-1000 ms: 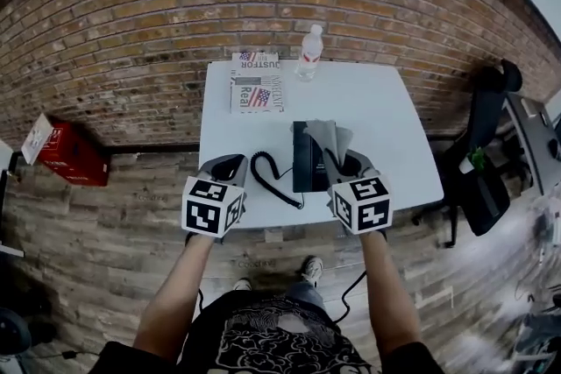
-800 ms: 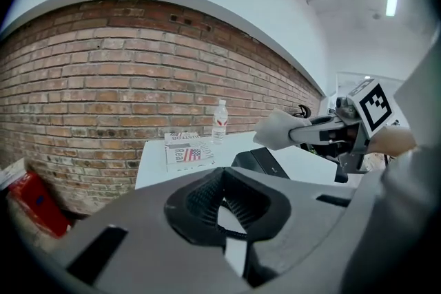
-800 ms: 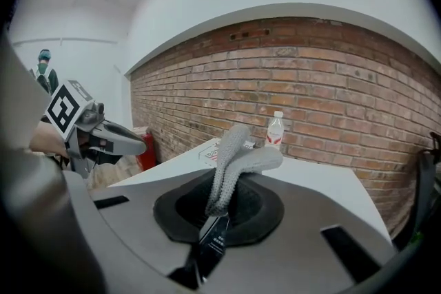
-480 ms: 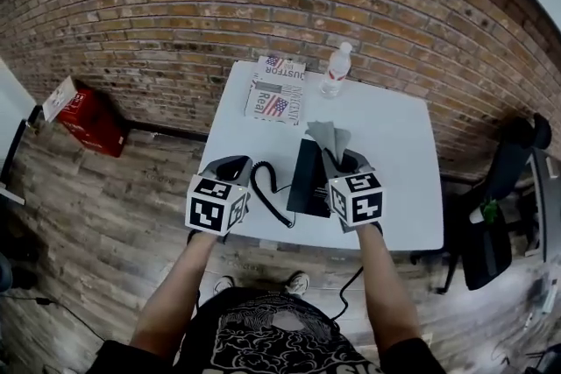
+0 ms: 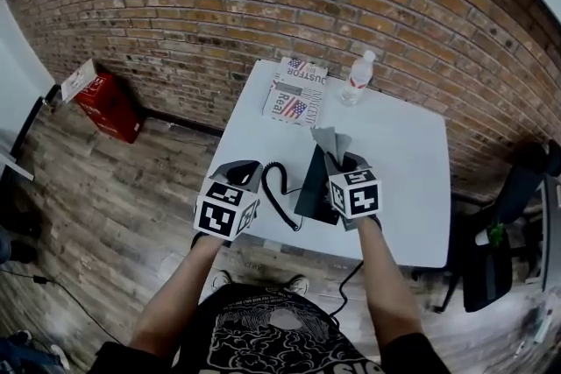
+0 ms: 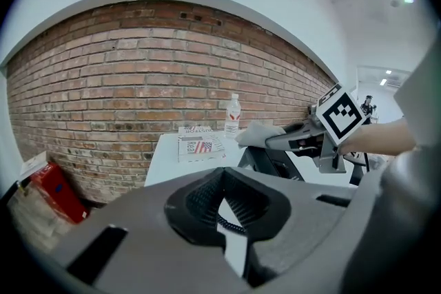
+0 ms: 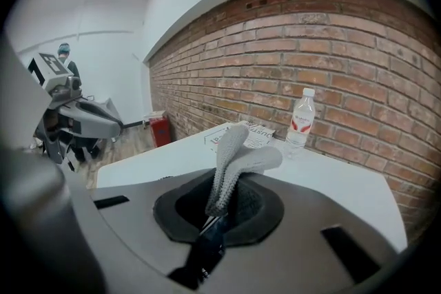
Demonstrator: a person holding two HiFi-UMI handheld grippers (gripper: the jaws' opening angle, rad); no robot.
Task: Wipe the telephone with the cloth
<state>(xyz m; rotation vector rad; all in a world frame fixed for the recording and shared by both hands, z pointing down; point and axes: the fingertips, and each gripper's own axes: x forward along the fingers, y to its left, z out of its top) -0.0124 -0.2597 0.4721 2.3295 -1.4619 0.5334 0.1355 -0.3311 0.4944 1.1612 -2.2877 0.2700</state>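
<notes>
A black telephone point(image 5: 308, 186) lies near the front edge of the white table point(image 5: 405, 155). Its coiled cord point(image 5: 273, 188) loops to the left. My right gripper point(image 5: 338, 162) is right over the phone, shut on a grey cloth point(image 5: 330, 141) that sticks up from its jaws. In the right gripper view the cloth point(image 7: 238, 153) folds over above the right gripper point(image 7: 224, 206). My left gripper point(image 5: 243, 172) hovers at the table's front left edge beside the cord. In the left gripper view the left gripper point(image 6: 222, 197) is shut on nothing, with the telephone point(image 6: 267, 160) and cloth point(image 6: 258, 134) ahead to the right.
A folded newspaper point(image 5: 294, 90) and a clear water bottle point(image 5: 358, 78) stand at the back of the table against the brick wall. A red box point(image 5: 103, 96) sits on the wooden floor to the left. A black office chair point(image 5: 501, 232) is on the right.
The head view has swung, so the table now sits further right and lower. Both grippers keep about the same places relative to the telephone, the right one still holding the cloth.
</notes>
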